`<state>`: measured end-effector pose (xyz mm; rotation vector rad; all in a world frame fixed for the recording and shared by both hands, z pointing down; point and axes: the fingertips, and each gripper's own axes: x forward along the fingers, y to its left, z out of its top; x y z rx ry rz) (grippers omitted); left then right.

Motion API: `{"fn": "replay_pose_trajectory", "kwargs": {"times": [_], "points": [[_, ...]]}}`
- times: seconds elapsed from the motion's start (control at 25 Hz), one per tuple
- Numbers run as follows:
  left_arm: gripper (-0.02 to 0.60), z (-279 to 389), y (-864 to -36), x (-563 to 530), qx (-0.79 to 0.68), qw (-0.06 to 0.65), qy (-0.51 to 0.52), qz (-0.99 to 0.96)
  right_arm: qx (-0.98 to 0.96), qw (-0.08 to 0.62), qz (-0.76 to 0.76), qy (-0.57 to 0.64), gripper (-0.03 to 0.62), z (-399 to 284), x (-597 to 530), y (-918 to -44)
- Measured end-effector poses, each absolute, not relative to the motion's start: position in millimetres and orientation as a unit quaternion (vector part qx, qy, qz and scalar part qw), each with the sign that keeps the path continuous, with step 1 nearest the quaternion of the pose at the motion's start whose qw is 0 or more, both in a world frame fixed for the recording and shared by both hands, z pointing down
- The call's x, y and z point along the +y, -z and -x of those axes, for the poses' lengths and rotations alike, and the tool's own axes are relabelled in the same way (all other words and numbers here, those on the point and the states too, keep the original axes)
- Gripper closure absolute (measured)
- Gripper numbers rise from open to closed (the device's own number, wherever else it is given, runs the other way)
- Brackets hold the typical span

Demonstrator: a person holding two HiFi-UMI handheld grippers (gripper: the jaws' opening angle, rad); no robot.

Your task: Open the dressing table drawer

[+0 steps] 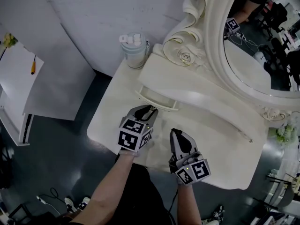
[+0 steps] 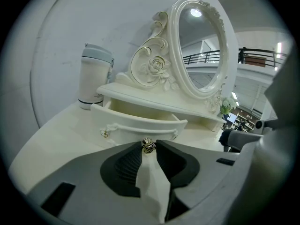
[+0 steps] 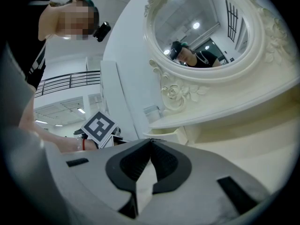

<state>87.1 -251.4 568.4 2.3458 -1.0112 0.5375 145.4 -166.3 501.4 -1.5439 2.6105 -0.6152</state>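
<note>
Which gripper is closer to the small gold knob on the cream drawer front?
Left. The left gripper is clamped on the small gold knob of the cream drawer. The right gripper sits apart beside it, jaws together, empty.

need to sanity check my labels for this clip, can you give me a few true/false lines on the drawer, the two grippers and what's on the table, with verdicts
1. The left gripper is closed on the drawer knob. True.
2. The drawer is pushed fully shut. False: it stands pulled partly out from under the shelf.
3. The right gripper holds the lidded cup. False: its jaws are together with nothing between them, over the table. The cup stands on its own at the table's far left corner.
4. An oval mirror in a carved frame stands at the back of the table. True.
</note>
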Motion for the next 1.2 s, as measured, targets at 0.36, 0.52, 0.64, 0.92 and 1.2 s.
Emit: {"fn": "replay_pose_trajectory", "kwargs": {"times": [0.36, 0.52, 0.64, 0.92, 1.2], "points": [[0.477, -84, -568, -241, -0.373, 0.267, -0.198, -0.866, 0.845, 0.023, 0.496, 0.198, 0.589, -144, -164, -499], [0.477, -82, -568, -238, -0.373, 0.269, -0.198, -0.866, 0.845, 0.023, 0.496, 0.199, 0.589, -142, -162, -498], [0.477, -81, -567, -236, -0.372, 0.27, -0.197, -0.866, 0.845, 0.022, 0.496, 0.199, 0.589, -142, -161, -498], [0.477, -80, -567, -232, -0.37, 0.273, -0.197, -0.866, 0.845, 0.022, 0.496, 0.2, 0.589, -141, -160, -497], [0.477, -78, -567, -227, -0.369, 0.274, -0.196, -0.866, 0.844, 0.023, 0.496, 0.202, 0.589, -139, -157, -498]]}}
